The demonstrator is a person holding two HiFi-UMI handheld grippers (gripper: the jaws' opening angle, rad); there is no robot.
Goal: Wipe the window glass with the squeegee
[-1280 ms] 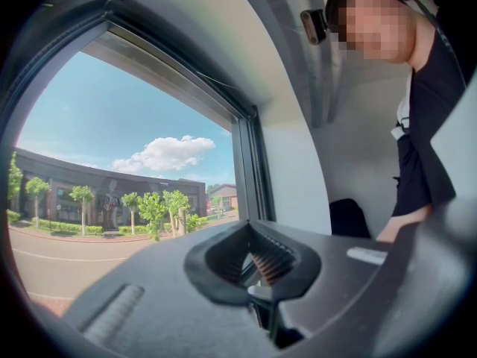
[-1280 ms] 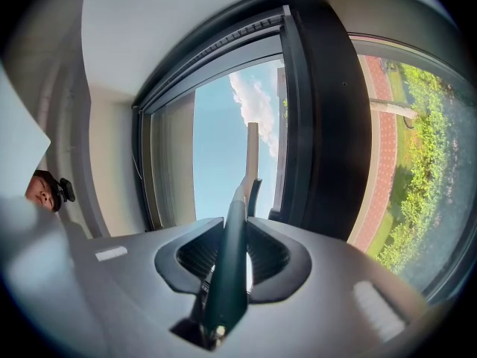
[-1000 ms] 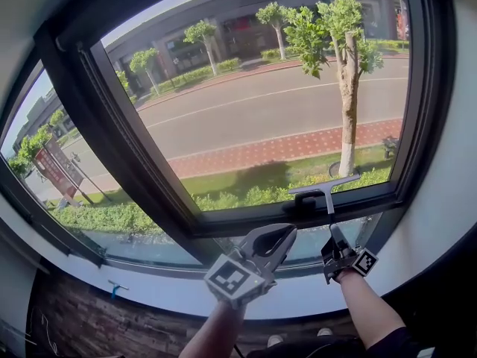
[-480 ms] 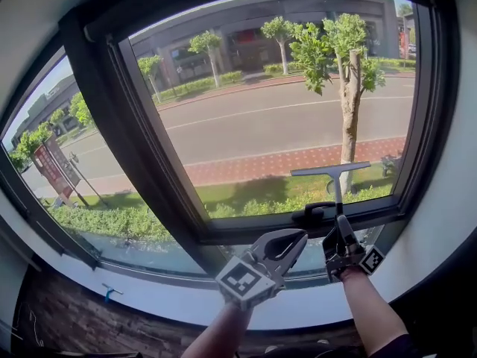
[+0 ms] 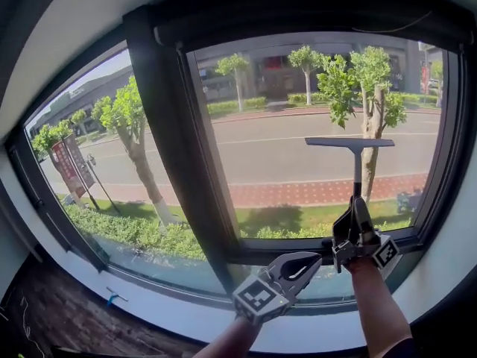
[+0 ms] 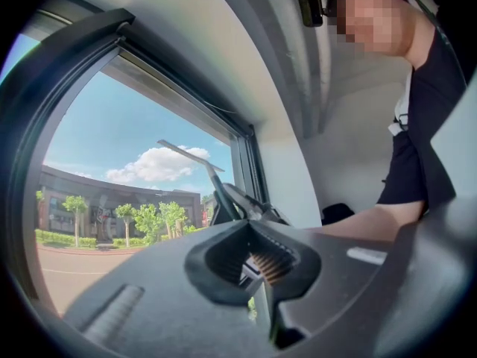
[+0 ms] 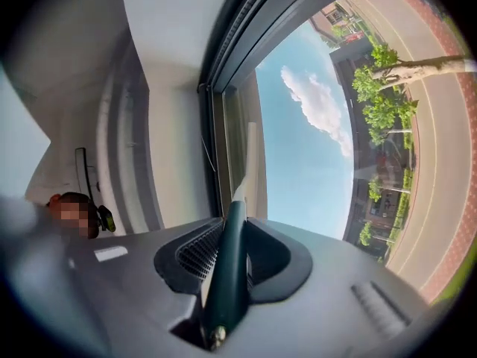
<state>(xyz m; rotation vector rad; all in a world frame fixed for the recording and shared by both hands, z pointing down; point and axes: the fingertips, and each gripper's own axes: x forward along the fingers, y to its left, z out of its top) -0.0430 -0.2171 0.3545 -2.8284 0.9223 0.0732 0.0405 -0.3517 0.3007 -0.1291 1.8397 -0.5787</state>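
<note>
At the right-hand pane, your right tongs (image 5: 355,216) pinch the squeegee (image 5: 357,166) by its dark handle. The shaft stands upright and the blade lies level across the window glass (image 5: 291,148), well above the lower frame; you cannot tell whether the blade touches the pane. The handle runs straight between the two jaws, its butt end poking out behind them. Your left tongs (image 5: 309,259) hang lower and to the left, near the right ones, jaws pressed together with nothing between them. A thick dark mullion (image 5: 182,148) divides this pane from the one on the left.
</note>
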